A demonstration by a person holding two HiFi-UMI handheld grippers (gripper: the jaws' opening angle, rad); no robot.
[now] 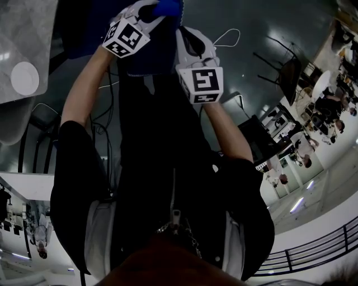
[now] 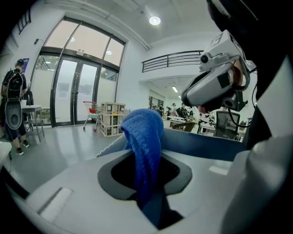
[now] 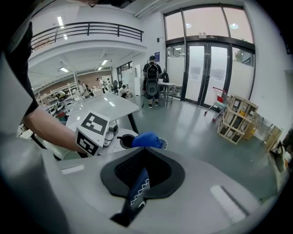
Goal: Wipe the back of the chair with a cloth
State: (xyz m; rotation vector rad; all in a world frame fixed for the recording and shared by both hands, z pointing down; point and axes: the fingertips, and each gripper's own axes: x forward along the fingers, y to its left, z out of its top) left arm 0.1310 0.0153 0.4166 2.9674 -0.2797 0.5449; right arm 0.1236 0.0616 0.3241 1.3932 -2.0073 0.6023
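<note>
Nearest the head camera is the person's black jacket (image 1: 168, 184). Two bare forearms reach away from it toward the cloth (image 2: 143, 132), which is held up in the air at the far end of both arms.

The left gripper (image 1: 150, 10) is clamped on one part of the blue cloth. In the left gripper view its jaws are pressed together, with a knitted bunch standing up out of them. From that bunch the cloth runs as a flat blue band toward the right gripper (image 1: 182, 33). The right gripper is clenched on another edge of the cloth, and its own view shows a strip with a white zigzag border pinched between the closed jaws. The cloth hangs spread between the two grippers, and each marker cube sits on the near side of it, toward the person.

Below the cloth is a glossy grey floor (image 3: 192, 132). A dark chair (image 1: 288, 75) stands on that floor, to the right of the cloth in the head view and well apart from it. The cloth touches no part of the chair. In the right gripper view a white round table (image 3: 107, 107) stands just beyond the cloth bunch.

Farther beyond the cloth, a person with a backpack (image 3: 151, 84) stands near tall glass doors (image 3: 203, 68). A red trolley (image 3: 219, 98) and wooden crates (image 3: 240, 119) are to the right of the doors. High above the cloth, a railed balcony (image 3: 87, 29) runs along the far wall.
</note>
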